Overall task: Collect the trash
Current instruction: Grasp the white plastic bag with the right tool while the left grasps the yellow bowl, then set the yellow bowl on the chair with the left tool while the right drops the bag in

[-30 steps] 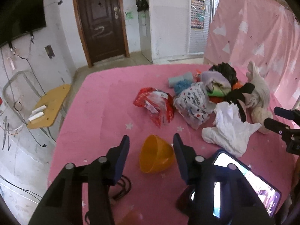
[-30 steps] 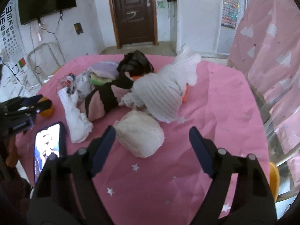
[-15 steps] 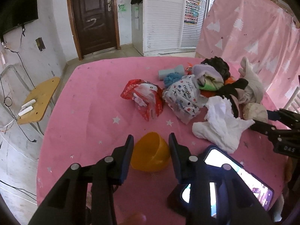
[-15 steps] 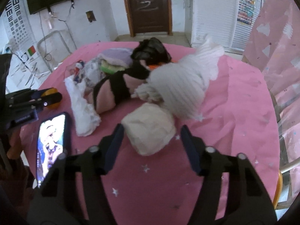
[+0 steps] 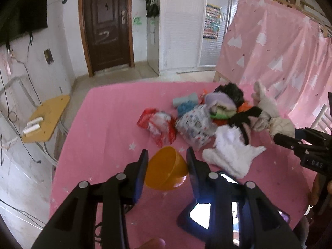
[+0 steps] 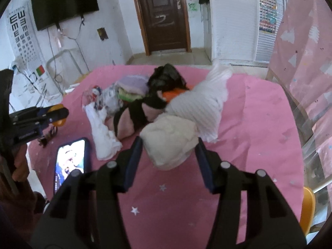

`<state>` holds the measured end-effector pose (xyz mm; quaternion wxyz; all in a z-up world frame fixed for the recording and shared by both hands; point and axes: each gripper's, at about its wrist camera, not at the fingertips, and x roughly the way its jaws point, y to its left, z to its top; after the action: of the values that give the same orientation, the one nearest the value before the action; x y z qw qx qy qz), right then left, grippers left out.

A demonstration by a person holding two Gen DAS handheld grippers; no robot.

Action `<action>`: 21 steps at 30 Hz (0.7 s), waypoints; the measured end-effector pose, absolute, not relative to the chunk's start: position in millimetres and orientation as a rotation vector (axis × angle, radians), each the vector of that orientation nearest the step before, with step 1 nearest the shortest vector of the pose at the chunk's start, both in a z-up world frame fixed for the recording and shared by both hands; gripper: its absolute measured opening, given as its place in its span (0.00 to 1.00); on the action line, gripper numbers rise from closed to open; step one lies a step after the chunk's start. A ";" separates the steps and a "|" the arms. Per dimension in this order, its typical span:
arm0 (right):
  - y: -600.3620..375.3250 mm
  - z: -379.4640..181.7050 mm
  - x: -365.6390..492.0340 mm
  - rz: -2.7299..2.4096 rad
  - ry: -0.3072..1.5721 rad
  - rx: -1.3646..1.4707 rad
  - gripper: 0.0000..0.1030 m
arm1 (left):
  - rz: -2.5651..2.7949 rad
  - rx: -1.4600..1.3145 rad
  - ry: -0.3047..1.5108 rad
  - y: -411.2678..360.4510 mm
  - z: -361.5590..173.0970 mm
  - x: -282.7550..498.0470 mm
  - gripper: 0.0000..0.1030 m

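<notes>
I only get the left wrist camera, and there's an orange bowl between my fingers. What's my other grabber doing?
Observer: Your right gripper is open, with one finger on each side of a cream crumpled wad.
Operator: What's lying next to it?
Observer: A phone lies flat on the pink cloth to its left. Its whole screen is lit and shows a picture.
Operator: Is there anything by the TV that I can't see?
Observer: Yes, an eye chart hangs on the wall just left of the TV.
</notes>
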<state>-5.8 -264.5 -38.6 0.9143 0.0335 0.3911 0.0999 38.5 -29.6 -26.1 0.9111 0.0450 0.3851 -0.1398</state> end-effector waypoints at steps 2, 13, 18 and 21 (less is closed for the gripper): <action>-270.3 -35.6 -8.7 0.201 0.793 0.086 0.49 | -0.298 0.103 0.775 -34.1 -15.9 36.4 0.29; -314.8 -12.3 -37.9 0.146 0.702 0.133 0.49 | -0.473 0.143 0.720 -103.8 30.7 24.1 0.29; -359.4 -7.3 -59.3 0.066 0.661 0.166 0.49 | -0.579 0.169 0.720 -152.0 46.5 19.1 0.29; -386.2 -7.8 -70.3 0.021 0.649 0.190 0.49 | -0.646 0.204 0.715 -189.0 52.3 10.5 0.29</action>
<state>-70.3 -386.2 -7.8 0.9433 0.0932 0.3183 0.0101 10.5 -189.0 52.3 0.8813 0.0979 0.3430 -0.3100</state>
